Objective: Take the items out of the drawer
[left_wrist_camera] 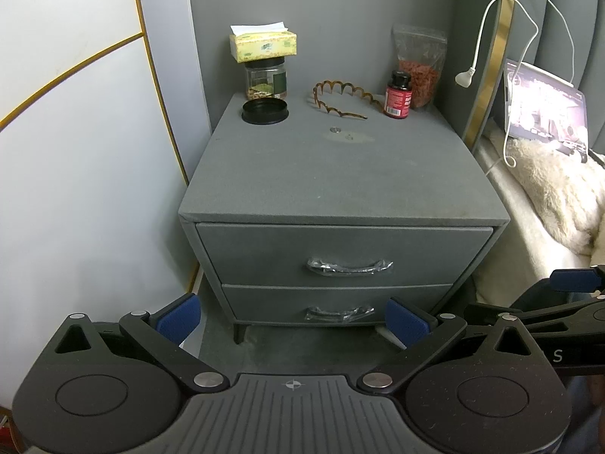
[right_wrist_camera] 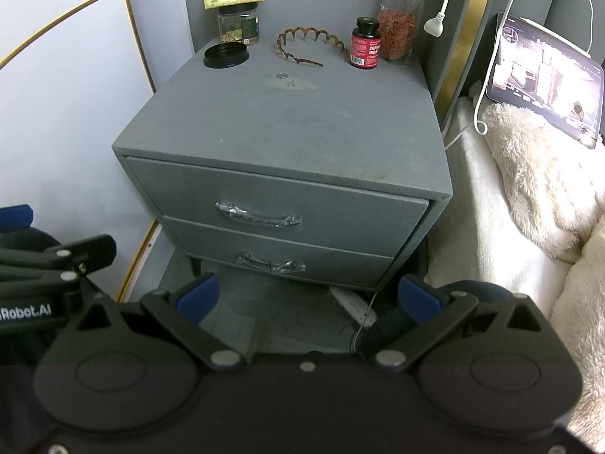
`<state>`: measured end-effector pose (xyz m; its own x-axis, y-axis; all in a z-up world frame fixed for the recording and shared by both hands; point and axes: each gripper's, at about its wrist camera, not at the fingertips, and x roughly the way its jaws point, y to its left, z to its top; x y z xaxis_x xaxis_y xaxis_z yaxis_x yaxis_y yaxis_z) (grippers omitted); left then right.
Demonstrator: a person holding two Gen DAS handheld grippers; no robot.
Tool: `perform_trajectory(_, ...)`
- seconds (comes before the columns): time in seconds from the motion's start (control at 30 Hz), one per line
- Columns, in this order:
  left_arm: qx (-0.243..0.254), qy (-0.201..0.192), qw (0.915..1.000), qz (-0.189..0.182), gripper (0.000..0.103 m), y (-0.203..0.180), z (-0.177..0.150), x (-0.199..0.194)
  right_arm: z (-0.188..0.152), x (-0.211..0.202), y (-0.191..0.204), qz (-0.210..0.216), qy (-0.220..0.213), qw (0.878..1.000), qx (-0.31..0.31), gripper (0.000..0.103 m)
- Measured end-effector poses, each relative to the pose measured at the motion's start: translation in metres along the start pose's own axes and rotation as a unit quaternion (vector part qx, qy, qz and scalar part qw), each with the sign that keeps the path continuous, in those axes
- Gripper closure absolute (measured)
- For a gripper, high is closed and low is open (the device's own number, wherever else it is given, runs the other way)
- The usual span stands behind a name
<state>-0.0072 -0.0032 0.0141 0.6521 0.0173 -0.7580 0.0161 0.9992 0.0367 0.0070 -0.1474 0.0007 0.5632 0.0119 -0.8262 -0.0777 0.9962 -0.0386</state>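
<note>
Both our tools, left tool (left_wrist_camera: 293,317) and right tool (right_wrist_camera: 308,297), hang released before the nightstand (right_wrist_camera: 280,125); both drawers shut, nothing taken yet; next we judge the top handle (left_wrist_camera: 349,266) needs gripping and pulling

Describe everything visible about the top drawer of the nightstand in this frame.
The top drawer is fully shut, its front flush under the nightstand top. The front looks covered in grey fabric like the rest of the cabinet. A curved metal handle, wrapped in crinkled clear plastic, sits centred on it. The second drawer lies directly below. Nothing touches it: both the left hand-held gripper and right hand-held gripper are open and short of it.
</note>
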Motion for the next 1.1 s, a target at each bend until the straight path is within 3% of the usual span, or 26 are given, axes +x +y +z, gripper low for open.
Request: perform_trajectory(1.1, 0.001, -0.002, 1.0000, 0.000, 0.000, -0.0008, -0.0004, -0.0005, -0.0010, 0.0021, -0.0001, 0.001, 0.004, 1.000, -0.002, 0.000)
